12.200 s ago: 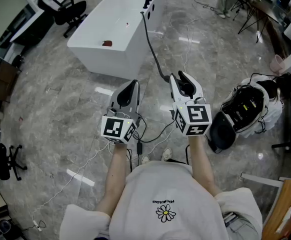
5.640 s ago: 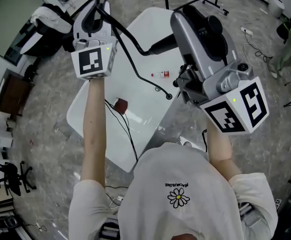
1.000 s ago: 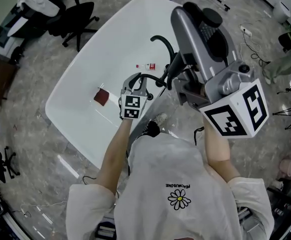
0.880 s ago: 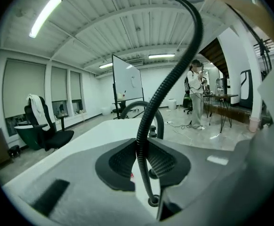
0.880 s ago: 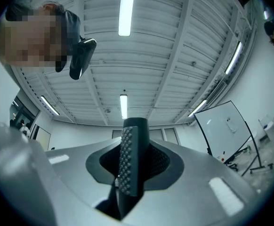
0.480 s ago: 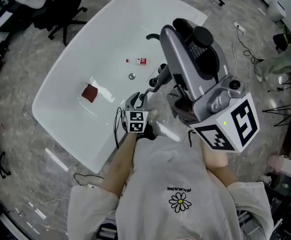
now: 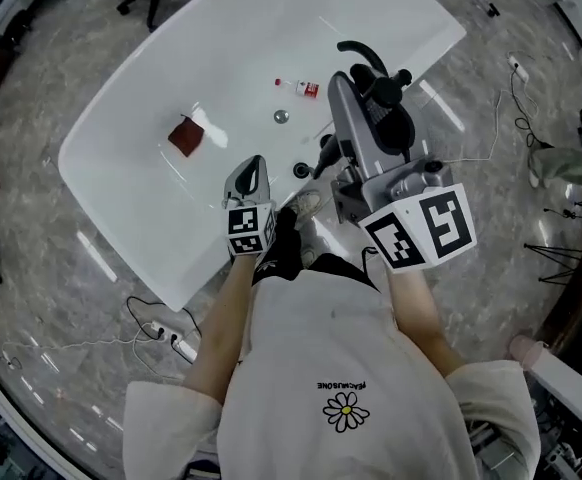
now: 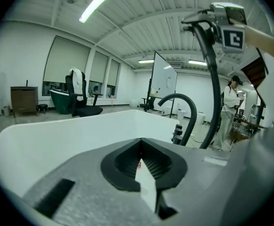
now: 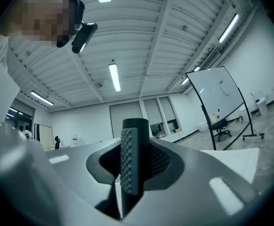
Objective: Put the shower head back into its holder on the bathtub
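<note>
The white bathtub (image 7: 141,198) lies ahead of me, with its black curved faucet (image 7: 356,53) and knobs on the right rim. My right gripper (image 7: 366,93) hovers over that rim, shut on the shower head's black textured handle (image 9: 134,149), which stands upright between the pads. The black hose (image 8: 212,69) rises from beside the faucet (image 8: 179,102) to that gripper. A dark round opening (image 7: 301,169) sits in the rim below it. My left gripper (image 7: 252,168) hangs over the near rim; its jaws have just closed with nothing between them (image 8: 141,161).
In the tub lie a dark red cloth (image 7: 183,135), a small bottle (image 7: 301,88) and the drain (image 7: 282,116). My shoe (image 7: 306,208) stands against the tub. Cables and a power strip (image 7: 166,336) lie on the marble floor at the left. A person (image 8: 231,95) stands far off.
Both grippers have come down and nearer to my body. The left gripper has left the hose near the faucet and closed empty. The right still holds the handle.
</note>
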Motion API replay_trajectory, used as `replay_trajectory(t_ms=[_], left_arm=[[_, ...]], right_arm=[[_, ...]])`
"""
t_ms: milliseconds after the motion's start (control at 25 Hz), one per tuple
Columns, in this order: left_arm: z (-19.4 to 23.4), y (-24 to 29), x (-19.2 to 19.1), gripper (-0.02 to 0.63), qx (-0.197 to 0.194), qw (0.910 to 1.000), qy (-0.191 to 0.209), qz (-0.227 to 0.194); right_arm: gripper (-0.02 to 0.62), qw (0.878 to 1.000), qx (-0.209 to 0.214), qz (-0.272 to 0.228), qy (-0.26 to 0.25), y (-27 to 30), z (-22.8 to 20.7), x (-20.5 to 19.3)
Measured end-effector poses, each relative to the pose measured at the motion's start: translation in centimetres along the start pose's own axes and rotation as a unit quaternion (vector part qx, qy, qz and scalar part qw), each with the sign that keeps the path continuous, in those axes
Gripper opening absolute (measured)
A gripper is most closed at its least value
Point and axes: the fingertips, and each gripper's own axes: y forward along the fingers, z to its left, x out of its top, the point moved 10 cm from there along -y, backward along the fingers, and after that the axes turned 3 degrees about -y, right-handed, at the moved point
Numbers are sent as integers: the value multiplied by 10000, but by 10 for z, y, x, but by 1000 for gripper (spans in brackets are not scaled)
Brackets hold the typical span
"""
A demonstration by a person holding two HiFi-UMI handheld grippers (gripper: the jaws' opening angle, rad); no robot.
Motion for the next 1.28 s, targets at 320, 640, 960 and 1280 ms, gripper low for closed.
replay_trajectory(t_ms=[320,640,960,1280], left_arm=[[6,-25,22,0,176,9985,-246,-463],[11,0,31,0,-56,9987,-352,-371],[23,36,40,0,-161,9989,-358,-240],[33,29,34,0,-12,9992,-391,-113]], right_arm=[[98,9950,-97,966,255,5,-1,-86],[98,9942,-218,1049,105,30,-5,-92],[98,9925,-203,1207,49,63,-23,-107],[97,9861,-320,1629,100,65,-32,-146]])
